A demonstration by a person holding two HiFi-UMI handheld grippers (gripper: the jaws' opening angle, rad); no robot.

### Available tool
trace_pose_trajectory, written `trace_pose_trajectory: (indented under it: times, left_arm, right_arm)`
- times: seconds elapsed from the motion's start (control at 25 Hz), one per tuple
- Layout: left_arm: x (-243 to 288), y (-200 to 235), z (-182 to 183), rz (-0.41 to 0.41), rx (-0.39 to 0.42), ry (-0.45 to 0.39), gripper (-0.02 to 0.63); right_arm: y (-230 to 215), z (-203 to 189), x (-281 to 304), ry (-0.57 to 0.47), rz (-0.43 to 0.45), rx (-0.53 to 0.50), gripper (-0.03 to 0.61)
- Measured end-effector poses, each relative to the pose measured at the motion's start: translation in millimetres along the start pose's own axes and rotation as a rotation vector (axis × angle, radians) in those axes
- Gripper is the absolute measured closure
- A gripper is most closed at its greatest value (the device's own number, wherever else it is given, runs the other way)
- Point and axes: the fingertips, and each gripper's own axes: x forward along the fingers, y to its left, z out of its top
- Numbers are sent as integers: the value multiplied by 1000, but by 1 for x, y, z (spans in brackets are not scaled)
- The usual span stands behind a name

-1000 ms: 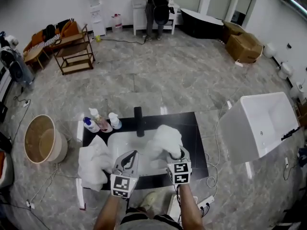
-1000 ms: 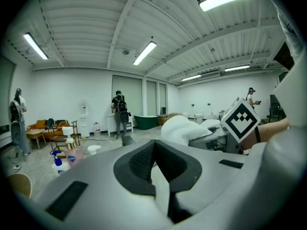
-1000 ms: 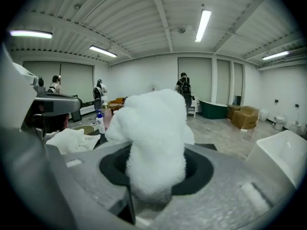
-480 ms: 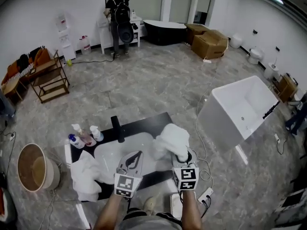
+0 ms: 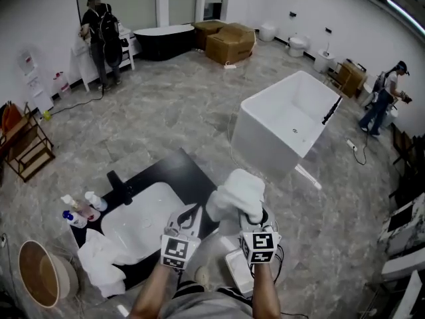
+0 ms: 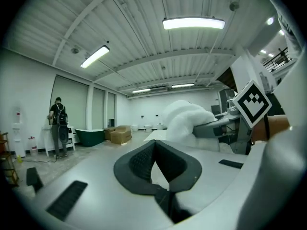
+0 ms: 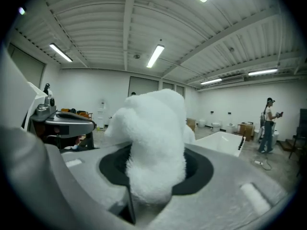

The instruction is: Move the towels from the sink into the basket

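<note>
My right gripper (image 5: 253, 216) is shut on a bunched white towel (image 5: 235, 193), held up just past the right end of the black counter (image 5: 178, 171). The right gripper view is filled by that towel (image 7: 154, 143), pinched between the jaws of the right gripper (image 7: 156, 176). My left gripper (image 5: 191, 212) hangs beside it over the counter's right part, shut and empty; the left gripper view shows the left gripper (image 6: 154, 145) with its tips meeting, and the towel (image 6: 184, 121) to its right. The white sink (image 5: 141, 223) looks empty. A second white towel (image 5: 99, 271) lies on the counter's left end. The round basket (image 5: 36, 276) stands on the floor at lower left.
Soap bottles (image 5: 80, 208) and a black faucet (image 5: 119, 186) sit behind the sink. A white bathtub (image 5: 292, 121) stands to the right beyond the counter. Cardboard boxes (image 5: 226, 42) and a dark tub are at the back. One person (image 5: 99, 28) stands far left, another (image 5: 385, 92) far right.
The view has swung to the right. Both grippers have moved off the basin toward the counter's right end, the right one carrying the towel. The basket now lies further to the lower left.
</note>
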Motion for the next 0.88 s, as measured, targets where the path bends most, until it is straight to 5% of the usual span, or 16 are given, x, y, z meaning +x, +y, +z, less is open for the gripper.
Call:
trace_pose_trajectory:
  times: [0.52, 0.88]
  left_arm:
    - [78, -168, -1, -347, 13, 14, 604]
    - [94, -278, -16, -481, 15, 73, 604]
  right_arm:
    - [-141, -67, -129, 68, -338, 89, 393]
    - [-196, -130, -211, 144, -439, 170, 393]
